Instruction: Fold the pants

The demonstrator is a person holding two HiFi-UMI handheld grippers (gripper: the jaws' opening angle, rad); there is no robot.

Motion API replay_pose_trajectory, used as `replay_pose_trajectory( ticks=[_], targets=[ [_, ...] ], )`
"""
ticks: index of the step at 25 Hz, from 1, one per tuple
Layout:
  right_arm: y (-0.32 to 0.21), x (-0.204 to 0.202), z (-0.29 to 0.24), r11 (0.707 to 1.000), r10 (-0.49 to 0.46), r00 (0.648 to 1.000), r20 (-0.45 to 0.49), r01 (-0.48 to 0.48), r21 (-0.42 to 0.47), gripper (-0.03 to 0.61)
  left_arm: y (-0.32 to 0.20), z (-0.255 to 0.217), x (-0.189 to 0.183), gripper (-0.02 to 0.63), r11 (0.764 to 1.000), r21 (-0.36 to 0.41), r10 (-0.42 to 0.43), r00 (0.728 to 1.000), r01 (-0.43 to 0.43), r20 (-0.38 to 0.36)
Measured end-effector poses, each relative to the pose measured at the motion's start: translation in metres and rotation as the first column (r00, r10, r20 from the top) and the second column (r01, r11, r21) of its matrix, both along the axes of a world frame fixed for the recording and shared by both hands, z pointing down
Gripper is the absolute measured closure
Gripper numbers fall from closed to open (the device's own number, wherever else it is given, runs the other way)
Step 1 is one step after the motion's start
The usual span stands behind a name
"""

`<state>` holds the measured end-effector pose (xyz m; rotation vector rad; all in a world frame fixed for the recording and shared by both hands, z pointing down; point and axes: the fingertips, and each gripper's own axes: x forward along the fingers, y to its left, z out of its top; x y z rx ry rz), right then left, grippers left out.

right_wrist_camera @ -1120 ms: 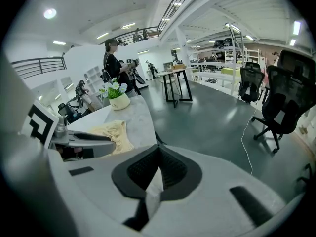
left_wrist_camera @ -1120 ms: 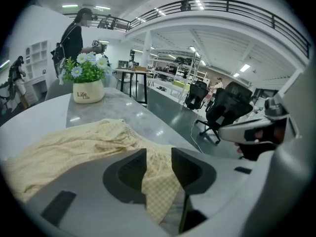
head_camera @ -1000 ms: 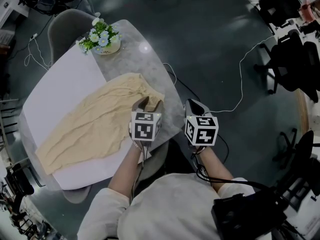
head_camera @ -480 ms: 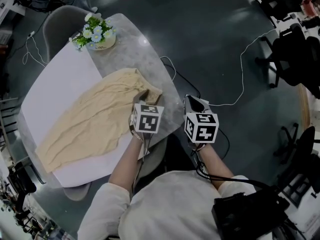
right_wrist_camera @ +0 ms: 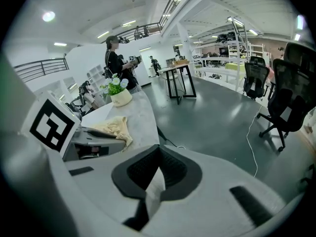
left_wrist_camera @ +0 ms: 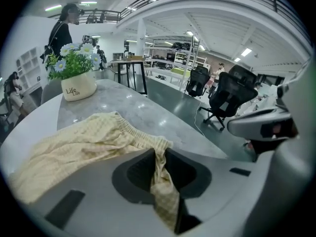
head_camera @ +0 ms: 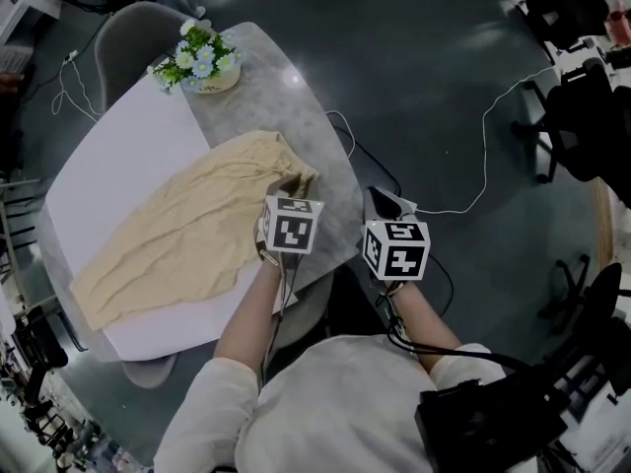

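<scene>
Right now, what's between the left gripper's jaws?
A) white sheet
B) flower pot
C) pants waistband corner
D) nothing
C: in the left gripper view, the jaws of the left gripper, which have just been closing, pinch the waistband corner of the beige pants.

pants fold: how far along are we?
Done: nothing folded yet; the pants lie spread flat on the white sheet. In hand: the left gripper has just closed its jaws on the waistband corner nearest the person. The right gripper hangs past the table edge, gripping no cloth. Left: every fold.
</scene>
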<state>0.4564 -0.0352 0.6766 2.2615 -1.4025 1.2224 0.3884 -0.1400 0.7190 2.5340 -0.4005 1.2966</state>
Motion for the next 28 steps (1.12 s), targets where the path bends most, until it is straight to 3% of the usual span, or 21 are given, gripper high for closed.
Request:
replay_pose_trajectory(
  ticks=[9, 14, 21, 28],
  targets=[
    [-0.018, -0.007, -0.015, 0.998, -0.054, 0.998, -0.016, 0.055, 0.014, 0.586, 0.001, -0.020, -0.014, 0.577, 0.994, -0.086, -0.066, 0.996, 0.060, -0.059],
    [-0.037, -0.020, -0.035, 0.994, -0.099, 0.994, -0.041, 0.101, 0.033, 0.586, -0.008, -0.049, -0.031, 0.578, 0.991, -0.097, -0.103, 0.988, 0.091, -0.117],
    [-0.073, -0.066, -0.072, 0.982, -0.167, 0.983, -0.074, 0.172, 0.078, 0.586, -0.044, -0.096, -0.088, 0.578, 0.982, -0.081, -0.184, 0.964, 0.172, -0.189],
    [-0.107, -0.130, -0.115, 0.957, -0.262, 0.958, -0.116, 0.273, 0.095, 0.586, -0.086, -0.142, -0.177, 0.578, 0.949, -0.074, -0.316, 0.911, 0.307, -0.265]
  ],
)
